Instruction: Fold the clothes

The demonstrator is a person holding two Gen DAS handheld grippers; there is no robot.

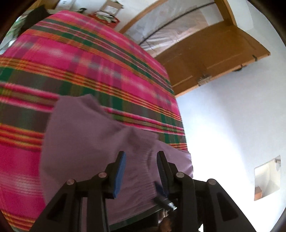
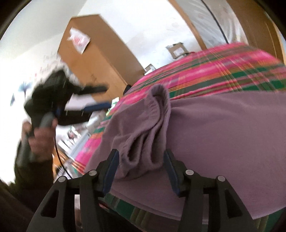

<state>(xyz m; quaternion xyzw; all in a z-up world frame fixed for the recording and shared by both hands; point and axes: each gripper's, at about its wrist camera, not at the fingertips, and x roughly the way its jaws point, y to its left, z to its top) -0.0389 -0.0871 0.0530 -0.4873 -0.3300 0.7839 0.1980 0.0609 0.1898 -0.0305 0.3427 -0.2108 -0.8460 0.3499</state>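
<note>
1. writing: faint handwritten marks on the white wall (image 2: 44, 60) in the right wrist view, too blurred to read. a white sheet with red print (image 2: 78, 40) is stuck on the wooden wardrobe (image 2: 93, 53); its print is not legible. no brand or label can be made out on the clothing.
2. task's thing: a lilac garment (image 1: 84, 135) (image 2: 223, 135) lies spread on a bed under a pink, green and orange plaid cover (image 1: 80, 58) (image 2: 232, 64). it sits near the bed's edge, close to both cameras.
3. left gripper (image 1: 141, 171): jaws apart, blue pads facing each other. ribbed lilac cloth shows in the gap between them, but the pads do not press on it. a loose fold rises just ahead of the tips.
4. right gripper (image 2: 141, 169): jaws wide apart. a bunched ribbed band (image 2: 143, 135) of the garment, gathered into rolls, sits between the fingers. whether the cloth brushes the inner faces i cannot tell; it is not clamped.
5. in the right wrist view the left gripper (image 2: 105, 96) shows at left, heavily blurred, gripped by a hand (image 2: 41, 137) with a dark sleeve (image 2: 34, 171) below it. its two fingers stand apart, nothing between them there.
6. surroundings: a wooden door (image 1: 211, 57) stands open against the pale wall, seen from the left wrist; boxes (image 1: 109, 10) sit beyond the bed's far end.
</note>
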